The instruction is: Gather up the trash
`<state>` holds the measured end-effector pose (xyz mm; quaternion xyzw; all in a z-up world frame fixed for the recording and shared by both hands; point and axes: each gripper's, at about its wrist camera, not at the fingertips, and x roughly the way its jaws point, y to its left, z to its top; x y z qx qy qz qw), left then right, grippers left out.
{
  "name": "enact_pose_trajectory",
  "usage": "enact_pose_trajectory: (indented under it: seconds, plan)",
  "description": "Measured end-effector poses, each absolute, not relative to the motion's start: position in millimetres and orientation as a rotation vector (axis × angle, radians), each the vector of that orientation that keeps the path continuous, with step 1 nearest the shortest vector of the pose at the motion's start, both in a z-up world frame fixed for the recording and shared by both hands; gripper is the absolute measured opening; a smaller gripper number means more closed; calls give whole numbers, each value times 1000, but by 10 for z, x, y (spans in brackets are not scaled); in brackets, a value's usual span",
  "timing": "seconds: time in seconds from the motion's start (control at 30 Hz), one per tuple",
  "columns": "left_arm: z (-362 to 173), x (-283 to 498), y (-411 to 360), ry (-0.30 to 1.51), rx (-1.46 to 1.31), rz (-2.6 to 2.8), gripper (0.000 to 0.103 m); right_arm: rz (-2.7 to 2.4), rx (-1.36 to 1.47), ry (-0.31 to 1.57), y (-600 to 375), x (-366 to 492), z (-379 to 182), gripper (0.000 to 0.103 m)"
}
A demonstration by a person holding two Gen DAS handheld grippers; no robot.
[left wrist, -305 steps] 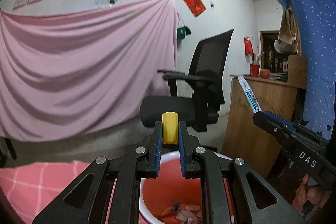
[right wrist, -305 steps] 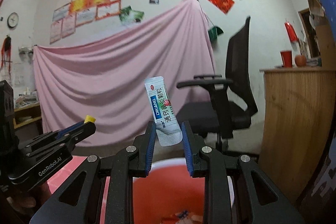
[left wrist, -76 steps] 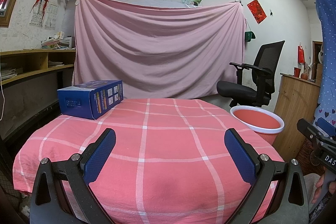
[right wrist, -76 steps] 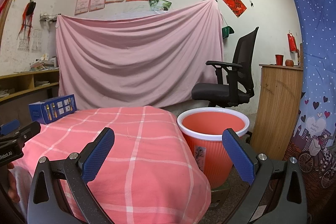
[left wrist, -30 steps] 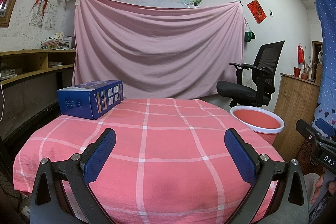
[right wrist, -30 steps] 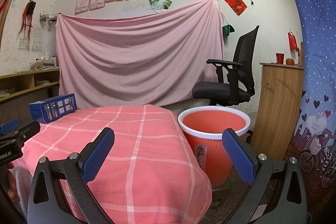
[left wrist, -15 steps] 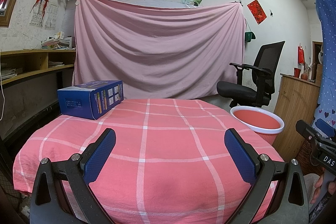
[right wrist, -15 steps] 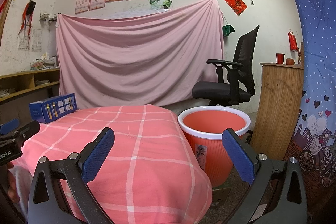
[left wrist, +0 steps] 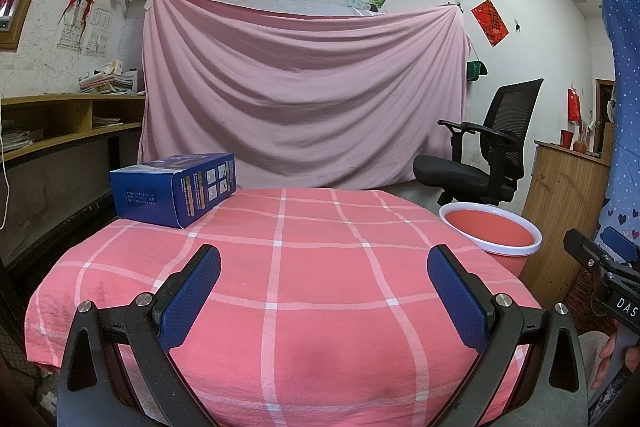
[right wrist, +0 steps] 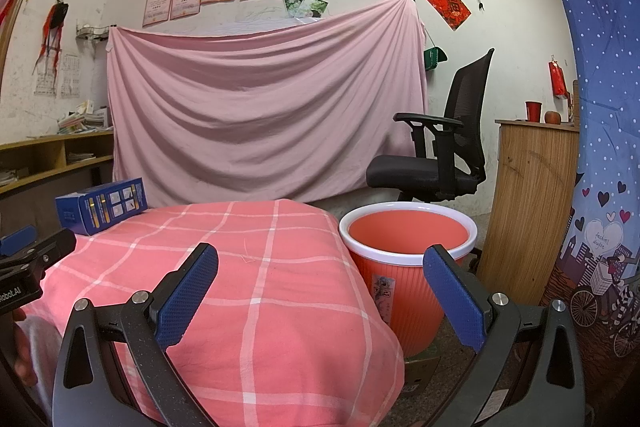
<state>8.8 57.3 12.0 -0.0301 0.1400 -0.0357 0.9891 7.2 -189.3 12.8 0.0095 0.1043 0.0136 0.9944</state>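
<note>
Right up front in the left wrist view, the left gripper has its jaws spread wide with nothing between them, hanging over the near edge of the table, which wears a pink checked cloth. Same story on the other side: the right gripper is spread wide too, nothing pinched, sitting over the table's near right corner where the cloth drapes down. Each gripper peeks into the other's view at the edge of the frame.

The task's thing here is the orange trash bin with a white rim. It stands on the floor just beside the table's right edge, and in the right wrist view it shows in the gap between the jaws, closer to the right finger but well beyond it. From the left wrist view the bin is off past the right finger, outside the jaws. Can't see down into it from either angle.

Further back, a blue box lies at the table's far left corner. Behind everything there's a black office chair, a wooden counter on the right, and a pink sheet hung across the wall.
</note>
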Motion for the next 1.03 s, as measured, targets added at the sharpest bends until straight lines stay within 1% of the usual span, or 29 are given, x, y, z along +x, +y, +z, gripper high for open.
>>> enact_pose_trajectory:
  seconds: [0.5,1.03]
  plan:
    - [143,97,553,302,-26,-35,101,27,21,204,-1878,53,114,103]
    - [150,76,671,303,-48,-10,101,35,7,219,-1807,23,81,103]
